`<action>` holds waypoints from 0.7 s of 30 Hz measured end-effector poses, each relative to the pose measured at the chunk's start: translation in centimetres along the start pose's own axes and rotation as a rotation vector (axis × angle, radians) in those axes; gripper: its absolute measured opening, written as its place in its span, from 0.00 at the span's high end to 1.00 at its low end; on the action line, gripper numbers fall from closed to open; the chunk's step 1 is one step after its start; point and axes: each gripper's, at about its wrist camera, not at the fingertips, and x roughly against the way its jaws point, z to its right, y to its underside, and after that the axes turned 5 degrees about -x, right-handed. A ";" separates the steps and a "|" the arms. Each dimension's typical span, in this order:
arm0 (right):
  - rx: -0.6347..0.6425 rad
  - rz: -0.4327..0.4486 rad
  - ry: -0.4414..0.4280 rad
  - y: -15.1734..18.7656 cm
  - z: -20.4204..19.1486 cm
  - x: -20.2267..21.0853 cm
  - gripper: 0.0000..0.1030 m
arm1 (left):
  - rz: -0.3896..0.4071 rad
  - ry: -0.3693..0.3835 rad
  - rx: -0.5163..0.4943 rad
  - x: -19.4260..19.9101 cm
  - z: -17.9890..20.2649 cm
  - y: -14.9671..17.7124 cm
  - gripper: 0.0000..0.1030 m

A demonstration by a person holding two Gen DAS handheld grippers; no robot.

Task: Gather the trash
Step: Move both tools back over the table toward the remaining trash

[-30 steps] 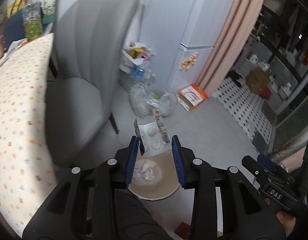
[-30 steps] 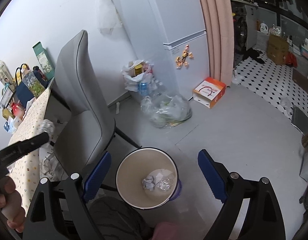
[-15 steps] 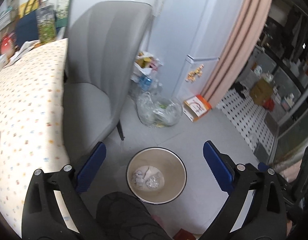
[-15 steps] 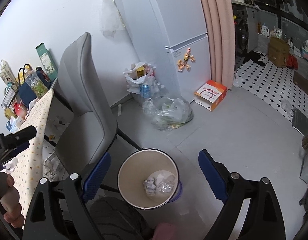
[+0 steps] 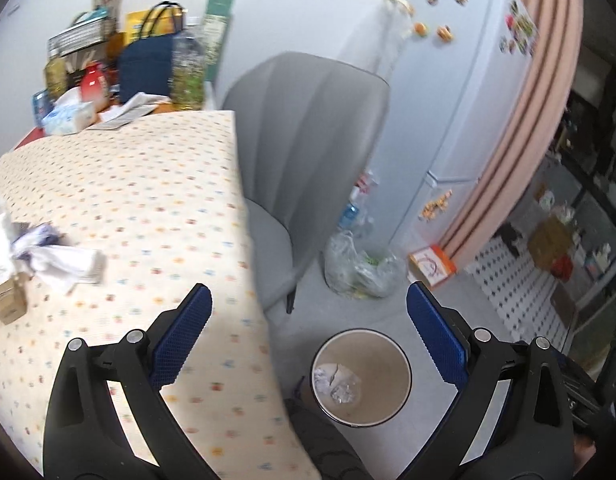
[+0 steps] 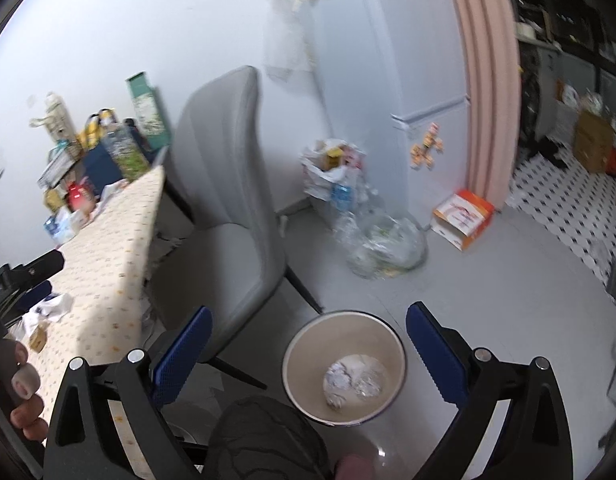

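Observation:
A round trash bin (image 5: 392, 400) stands on the floor with crumpled paper and wrappers (image 5: 335, 380) at its bottom. My left gripper (image 5: 308, 292) is open and empty, above the table's edge and the bin. On the dotted tablecloth (image 5: 148, 200) at the left lie a crumpled white wrapper (image 5: 48, 256) and a small cardboard box (image 5: 8, 300). My right gripper (image 6: 308, 312) hangs over the bin (image 6: 304, 344), its jaws opening with nothing between them. The right wrist view also shows the wrapper (image 6: 52, 308) and the left gripper (image 6: 24, 276) at the far left.
A grey chair (image 5: 308, 152) stands between the table and a white fridge (image 5: 460, 100). A clear bag of rubbish (image 5: 360, 268) and an orange box (image 5: 432, 266) sit on the floor. Bags, bottles and tissues (image 5: 148, 64) crowd the table's far end.
The left gripper opened and dropped a blister pack and wrapper into the bin, then swung up and left over the table. The right gripper rose a little.

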 end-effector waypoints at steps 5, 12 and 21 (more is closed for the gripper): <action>0.088 0.029 -0.056 0.0 -4.1 0.7 0.07 | 0.068 -0.015 0.073 2.2 -3.9 -0.1 0.06; 0.134 0.004 -0.141 0.5 -8.8 0.4 0.07 | 0.121 -0.074 0.156 5.1 -9.0 0.5 0.06; 0.249 -0.013 -0.222 2.0 -15.5 -0.1 0.07 | 0.115 -0.115 0.263 7.4 -14.5 1.8 0.06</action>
